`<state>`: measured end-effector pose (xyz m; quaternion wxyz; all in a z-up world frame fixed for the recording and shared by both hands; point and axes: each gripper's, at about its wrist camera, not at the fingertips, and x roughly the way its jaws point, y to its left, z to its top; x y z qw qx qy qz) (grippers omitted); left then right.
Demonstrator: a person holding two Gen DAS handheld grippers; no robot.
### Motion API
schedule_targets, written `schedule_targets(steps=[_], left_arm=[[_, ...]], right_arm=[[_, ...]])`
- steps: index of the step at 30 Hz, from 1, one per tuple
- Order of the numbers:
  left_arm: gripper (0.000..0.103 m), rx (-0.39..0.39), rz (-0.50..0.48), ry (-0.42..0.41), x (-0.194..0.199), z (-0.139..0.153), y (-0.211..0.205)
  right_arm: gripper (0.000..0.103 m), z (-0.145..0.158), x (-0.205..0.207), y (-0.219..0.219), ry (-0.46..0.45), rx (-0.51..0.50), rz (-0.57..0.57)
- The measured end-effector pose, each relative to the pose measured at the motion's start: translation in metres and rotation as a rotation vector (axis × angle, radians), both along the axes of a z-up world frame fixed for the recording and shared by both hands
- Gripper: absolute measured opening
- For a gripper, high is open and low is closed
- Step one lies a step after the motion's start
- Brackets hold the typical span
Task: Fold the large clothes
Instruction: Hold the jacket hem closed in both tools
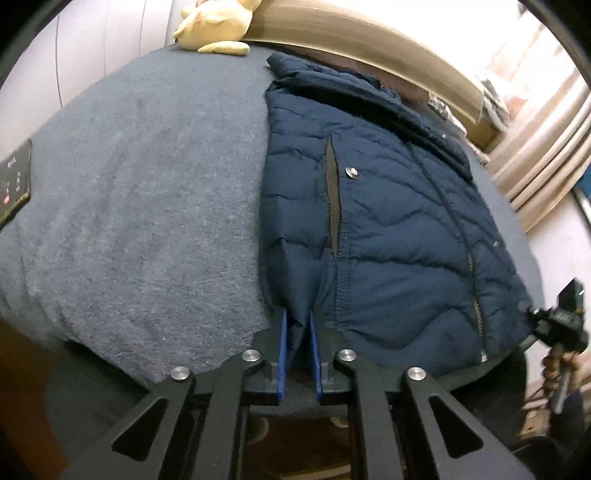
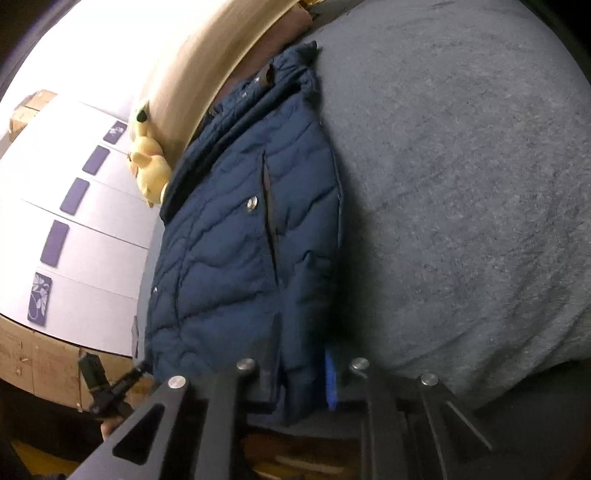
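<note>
Navy puffer jacket [image 1: 388, 206] lies on grey blanket [image 1: 140, 206]; its slit pocket [image 1: 334, 195] gapes, contents not visible. Left gripper [image 1: 297, 332] pinches the jacket hem. Right gripper [image 2: 299, 369] clamps the hem too; plush toy [image 1: 216, 26] beyond the collar.

Support: a bed [image 1: 147, 206] covered by a grey, slightly fuzzy blanket [image 2: 461, 221], seen from both wrist views.
Jacket: a navy quilted puffer jacket [image 1: 388, 229] lies flat on the blanket, at 3 o'clock in the left wrist view.
Toy: a yellow plush toy [image 1: 214, 26] sits on the bed at 12 o'clock, by the headboard [image 1: 369, 48].
Panel: a dark control panel [image 1: 14, 181] rests at 9 o'clock.
</note>
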<state>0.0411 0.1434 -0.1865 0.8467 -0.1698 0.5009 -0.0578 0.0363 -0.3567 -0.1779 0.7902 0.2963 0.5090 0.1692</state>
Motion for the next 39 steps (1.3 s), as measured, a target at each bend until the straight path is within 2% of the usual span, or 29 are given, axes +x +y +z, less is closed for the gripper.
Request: schedule_targets(steps=[5,12,17,18,20,22,23,26,30,31,32,33,34,35,39], left_arm=[[0.006,0.011,-0.004,-0.046,-0.011,0.019,0.006],[0.006,0.007,-0.014,-0.027,-0.010,0.019,0.007],[0.008,-0.066,0.015,-0.029,-0.006,0.016,0.017],[0.012,-0.088,0.031,-0.035,-0.007,0.016,0.020],[0.028,-0.088,0.046,-0.039,-0.009,0.017,0.023],[0.065,-0.071,0.068,-0.042,-0.011,0.017,0.025],[0.068,-0.073,0.073,-0.041,-0.012,0.016,0.025],[0.068,-0.085,0.032,-0.030,-0.009,0.011,0.016],[0.068,-0.065,-0.021,0.055,0.001,-0.007,-0.003],[0.064,-0.053,-0.031,0.065,0.001,-0.009,-0.006],[0.051,-0.035,-0.033,0.072,0.001,-0.010,-0.009],[0.029,-0.030,-0.035,0.084,0.002,-0.012,-0.009],[0.018,-0.025,-0.032,0.094,0.002,-0.012,-0.009],[0.016,-0.023,-0.032,0.093,0.002,-0.011,-0.008],[0.011,-0.058,-0.030,0.043,-0.004,0.008,-0.001]], right_arm=[[0.012,0.018,-0.006,0.004,-0.035,-0.040,0.029],[0.012,0.017,-0.006,0.000,-0.014,-0.026,0.025],[0.012,0.014,0.002,-0.004,-0.003,0.018,0.022],[0.012,0.012,0.002,-0.006,-0.003,0.036,0.019],[0.015,0.010,0.001,-0.008,-0.005,0.063,0.014],[0.015,0.009,0.001,-0.010,-0.002,0.082,0.011],[0.016,0.008,0.000,-0.011,-0.003,0.089,0.011],[0.016,0.007,-0.001,-0.012,-0.007,0.099,0.008],[0.016,0.003,-0.003,-0.015,0.005,0.107,-0.002],[0.016,0.002,-0.003,-0.016,0.005,0.109,-0.003],[0.016,0.001,-0.004,-0.016,0.003,0.110,-0.001],[0.016,0.001,-0.005,-0.016,0.000,0.105,0.000],[0.016,0.002,-0.006,-0.015,-0.003,0.088,0.009],[0.013,0.003,-0.006,-0.014,-0.004,0.074,0.014],[0.011,0.017,-0.005,-0.009,-0.023,0.039,0.045]])
